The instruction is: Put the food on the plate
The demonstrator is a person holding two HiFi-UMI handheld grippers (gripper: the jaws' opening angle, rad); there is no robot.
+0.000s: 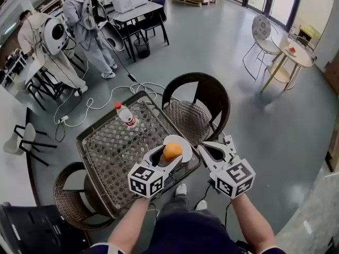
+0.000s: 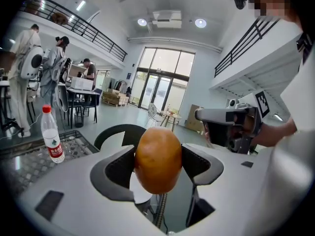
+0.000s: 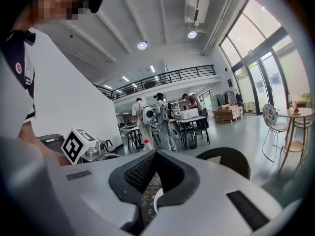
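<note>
A round orange-brown piece of food (image 1: 172, 151) (image 2: 158, 159) sits clamped between the jaws of my left gripper (image 1: 171, 154) (image 2: 158, 162). It hangs just above a white plate (image 1: 186, 147) at the near right corner of the wicker table (image 1: 106, 147). In the left gripper view a sliver of the plate (image 2: 140, 193) shows under the food. My right gripper (image 1: 214, 148) (image 3: 156, 157) is shut and empty, off the table's right edge beside the plate. A bit of the plate (image 3: 158, 201) shows below its jaws.
A water bottle (image 1: 126, 115) (image 2: 50, 134) with a red cap lies on the table's far side. A dark wicker chair (image 1: 196, 105) stands behind the plate and another (image 1: 74, 194) at the near left. White cables (image 1: 106, 102) run across the floor. People (image 1: 87, 20) stand at the back left.
</note>
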